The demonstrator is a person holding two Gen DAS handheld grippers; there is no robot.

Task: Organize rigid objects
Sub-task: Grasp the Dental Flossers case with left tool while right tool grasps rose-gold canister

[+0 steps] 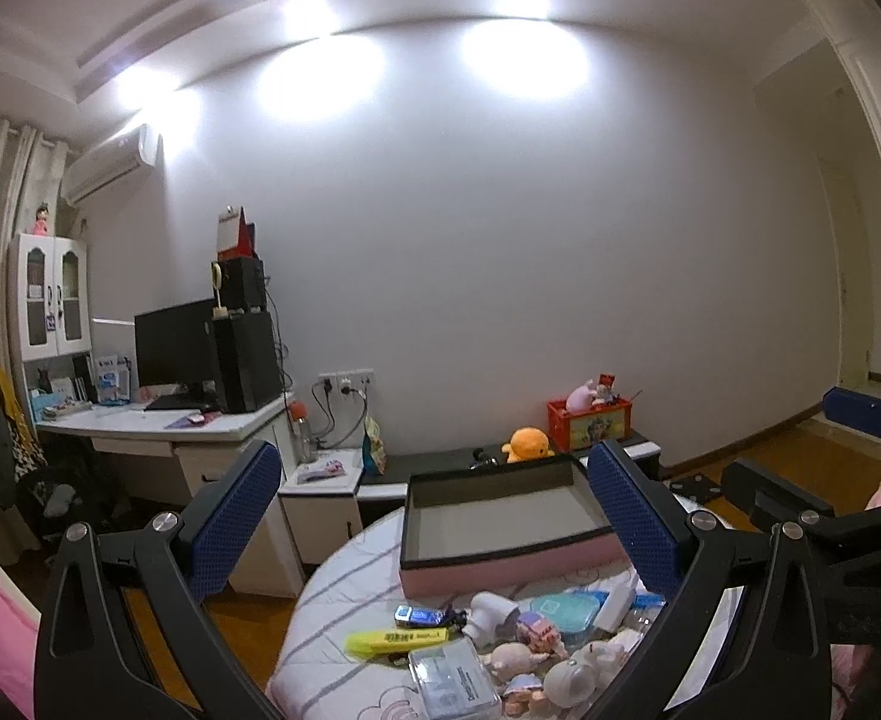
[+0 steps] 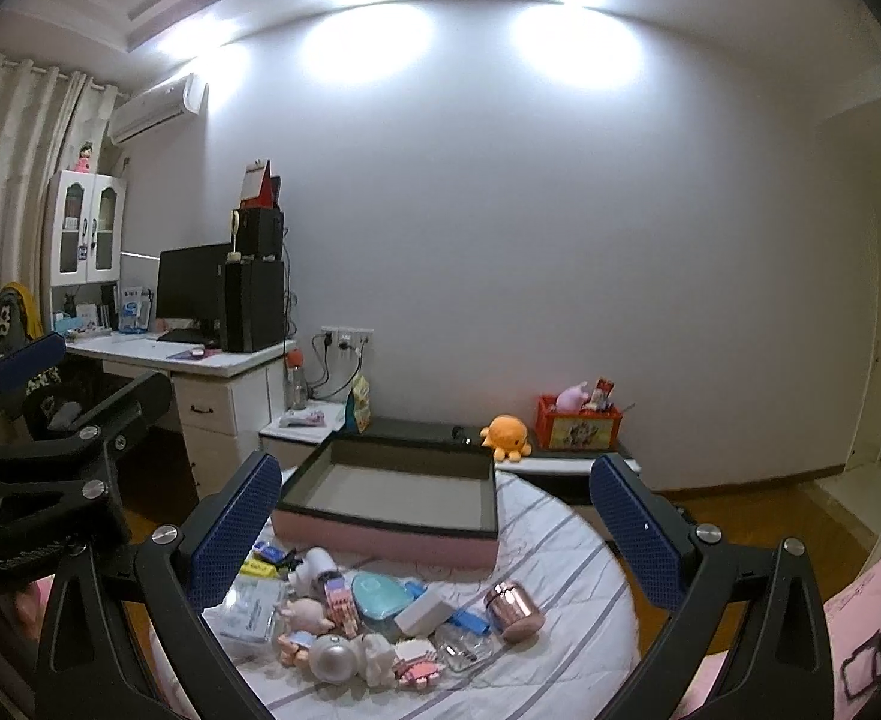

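Both grippers hover above the round bench (image 2: 560,648), fingers spread, holding nothing. Small items cluster below and ahead of the right gripper (image 2: 434,531), rose-gold jar (image 2: 513,611) nearest; empty pink box (image 2: 392,501) lies beyond. Left gripper (image 1: 434,531) sits further left.

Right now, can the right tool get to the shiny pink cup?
Probably yes. The right tool is open above the table, and the shiny pink cup stands at the right edge of the toy pile with bare tablecloth beside it. Nothing covers it.
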